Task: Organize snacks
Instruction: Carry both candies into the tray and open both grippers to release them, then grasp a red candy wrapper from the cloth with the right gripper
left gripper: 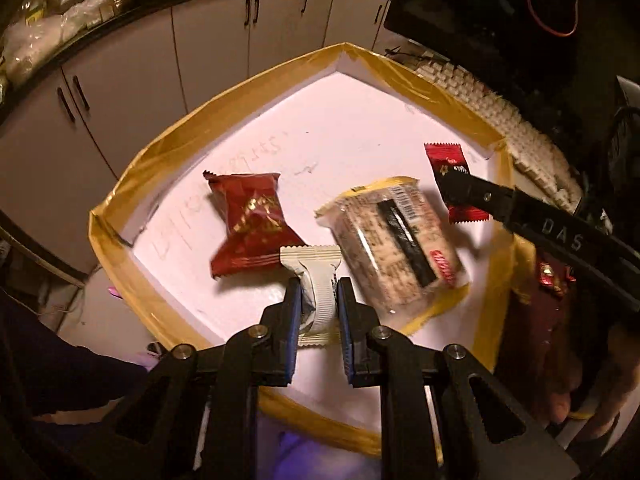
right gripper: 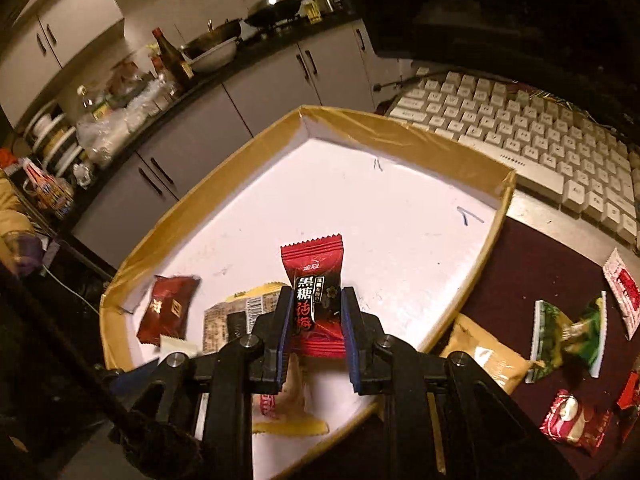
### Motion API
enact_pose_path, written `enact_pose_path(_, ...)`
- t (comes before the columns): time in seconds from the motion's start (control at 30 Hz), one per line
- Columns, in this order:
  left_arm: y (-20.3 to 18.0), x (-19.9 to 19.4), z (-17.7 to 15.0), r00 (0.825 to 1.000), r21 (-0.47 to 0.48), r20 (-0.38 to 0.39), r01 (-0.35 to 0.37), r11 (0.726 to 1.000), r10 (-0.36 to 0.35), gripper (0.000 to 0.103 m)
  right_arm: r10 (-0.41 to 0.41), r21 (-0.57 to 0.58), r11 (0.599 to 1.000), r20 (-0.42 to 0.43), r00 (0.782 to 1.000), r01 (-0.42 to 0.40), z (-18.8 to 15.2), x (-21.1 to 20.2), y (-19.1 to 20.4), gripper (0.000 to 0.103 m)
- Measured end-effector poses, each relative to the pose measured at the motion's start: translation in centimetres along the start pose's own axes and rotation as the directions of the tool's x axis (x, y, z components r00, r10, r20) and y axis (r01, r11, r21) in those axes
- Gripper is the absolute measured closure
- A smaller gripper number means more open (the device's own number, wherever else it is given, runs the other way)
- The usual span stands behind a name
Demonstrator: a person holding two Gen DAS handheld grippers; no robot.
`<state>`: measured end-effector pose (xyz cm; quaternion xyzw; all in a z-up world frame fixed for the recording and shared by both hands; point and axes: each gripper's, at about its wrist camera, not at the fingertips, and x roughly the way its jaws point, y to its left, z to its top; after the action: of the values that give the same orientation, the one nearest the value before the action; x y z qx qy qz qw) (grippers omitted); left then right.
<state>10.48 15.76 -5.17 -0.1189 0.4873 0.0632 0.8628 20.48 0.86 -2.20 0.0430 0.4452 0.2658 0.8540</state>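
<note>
Dim, warm yellow indoor light in both views, strongest on the white tray floor (left gripper: 352,128), nearly blown out to pinkish white. Soft shadows under the dark red snack packet (left gripper: 252,224) and beside the clear rice-cracker pack (left gripper: 396,240). Heavy fisheye bending at the edges, curving cabinet doors (left gripper: 208,36) and keyboard (right gripper: 520,128). Corners lost in black vignette. Slight motion blur on wrappers and tray rim. Specular glint on the wok lid (right gripper: 272,0).

Both look down, sharing tray (left gripper: 120,188).
</note>
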Motion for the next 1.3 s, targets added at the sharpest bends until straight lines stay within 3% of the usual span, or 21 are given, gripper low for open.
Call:
enact_pose_path(0.07, 0.3, 0.2, 0.5, 1.0, 0.013, 0.003, -0.021, 1.0, 0.021, 0.084, -0.013, -0.009, 1.0, -0.002, 1.0, 0.013, -0.1, 0.5, 0.2, 0.081)
enact_pose_path(0.13, 0.9, 0.6, 1.0, 1.0, -0.004, -0.005, 0.007, 1.0, -0.007, 0.084, -0.017, -0.02, 1.0, 0.003, 1.0, 0.017, -0.2, 0.4, 0.4, 0.08)
enact_pose_path(0.2, 1.7, 0.9, 1.5, 0.994, -0.039, -0.032, 0.099, 0.994, -0.1, 0.083, 0.005, -0.019, 1.0, 0.005, 1.0, -0.005, -0.2, 0.4, 0.2, 0.077)
enact_pose_path(0.27, 2.8, 0.5, 1.8, 0.97, -0.086, -0.062, 0.231, 0.969, -0.236, 0.082, 0.064, 0.014, 0.998, 0.001, 0.998, -0.064, 0.0, -0.1, -0.2, 0.072)
enact_pose_path(0.33, 3.2, 0.1, 2.3, 0.957, -0.104, -0.055, 0.278, 0.955, -0.284, 0.07, 0.109, 0.049, 0.993, 0.015, 0.994, -0.109, 0.0, -0.9, -0.8, 0.052)
enact_pose_path(0.4, 3.4, -1.2, 2.7, 0.967, -0.089, -0.014, 0.254, 0.963, -0.256, 0.043, 0.138, 0.064, 0.988, 0.039, 0.99, -0.14, -0.2, -2.4, -1.3, 0.049)
enact_pose_path(0.47, 2.9, -2.3, 2.9, 0.969, -0.046, 0.004, 0.247, 0.968, -0.247, 0.034, 0.155, 0.068, 0.985, 0.047, 0.987, -0.158, -0.4, -3.6, -1.9, 0.048)
enact_pose_path(0.77, 0.0, -5.2, 4.6, 0.969, 0.031, 0.056, 0.24, 0.97, -0.242, 0.033, 0.186, 0.071, 0.979, 0.096, 0.978, -0.193, -0.9, -9.7, -5.0, 0.041)
enact_pose_path(1.03, -4.8, -6.8, 1.0, 0.976, 0.136, 0.16, 0.129, 0.982, -0.15, 0.033, 0.14, 0.11, 0.981, 0.173, 0.975, -0.16, -6.1, -11.9, -7.1, 0.04)
enact_pose_path(1.3, -11.3, -6.6, -1.9, 0.962, 0.254, 0.14, 0.194, 0.948, -0.235, 0.031, 0.011, 0.262, 0.963, 0.208, 0.978, -0.066, -10.7, -13.6, -12.0, 0.04)
